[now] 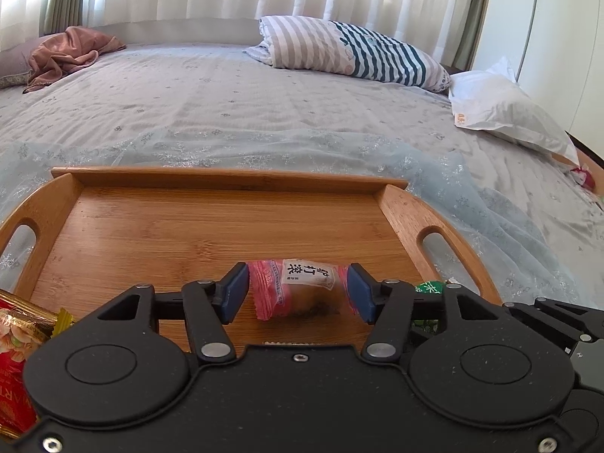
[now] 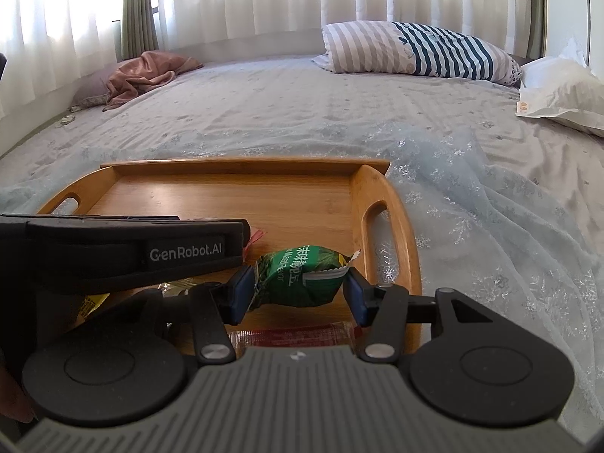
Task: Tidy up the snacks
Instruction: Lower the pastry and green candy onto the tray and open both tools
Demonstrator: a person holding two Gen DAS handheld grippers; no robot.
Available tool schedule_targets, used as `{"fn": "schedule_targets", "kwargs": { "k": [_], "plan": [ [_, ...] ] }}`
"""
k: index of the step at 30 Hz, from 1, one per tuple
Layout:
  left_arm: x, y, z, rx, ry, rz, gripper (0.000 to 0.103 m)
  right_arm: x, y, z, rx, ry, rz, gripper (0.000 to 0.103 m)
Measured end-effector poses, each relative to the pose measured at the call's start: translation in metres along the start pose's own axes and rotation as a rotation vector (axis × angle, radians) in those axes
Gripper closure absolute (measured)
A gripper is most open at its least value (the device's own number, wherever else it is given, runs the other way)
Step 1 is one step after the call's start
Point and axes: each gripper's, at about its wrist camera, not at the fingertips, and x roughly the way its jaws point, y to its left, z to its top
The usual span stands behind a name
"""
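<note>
A wooden tray (image 1: pixel 226 219) with handle slots sits on a bed. A pink-wrapped snack (image 1: pixel 302 287) lies on the tray floor between the blue pads of my left gripper (image 1: pixel 298 292), which stands open around it without pressing. In the right wrist view my right gripper (image 2: pixel 298 290) is shut on a green-wrapped snack (image 2: pixel 302 279), pinched at both ends near the tray's (image 2: pixel 283 196) right wall. The left gripper's black housing (image 2: pixel 132 253) fills the left of that view. A corner of the green snack (image 1: pixel 428 288) shows beside the left gripper.
A red and gold packet (image 1: pixel 15 347) lies at the tray's near left, and a long red-wrapped stick (image 2: pixel 294 334) at its near edge. The bed (image 1: pixel 264 113) holds a striped pillow (image 1: pixel 351 53), a white pillow (image 1: pixel 502 113) and a pink cloth (image 1: pixel 68 53). Curtains hang behind.
</note>
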Motion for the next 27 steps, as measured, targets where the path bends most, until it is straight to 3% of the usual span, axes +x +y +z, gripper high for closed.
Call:
{"fn": "schedule_targets", "kwargs": {
  "k": [7, 21, 27],
  "plan": [
    [0.0, 0.002, 0.002, -0.029, -0.002, 0.0, 0.029, 0.004, -0.004, -0.001, 0.014, 0.004, 0.006, 0.041],
    [-0.02, 0.004, 0.011, -0.02, -0.057, 0.024, 0.022, 0.009, -0.006, -0.002, 0.022, -0.002, 0.012, 0.032],
    [-0.022, 0.006, 0.011, -0.039, -0.052, 0.016, 0.018, 0.011, 0.001, -0.001, -0.012, -0.002, 0.018, 0.02]
  ]
}}
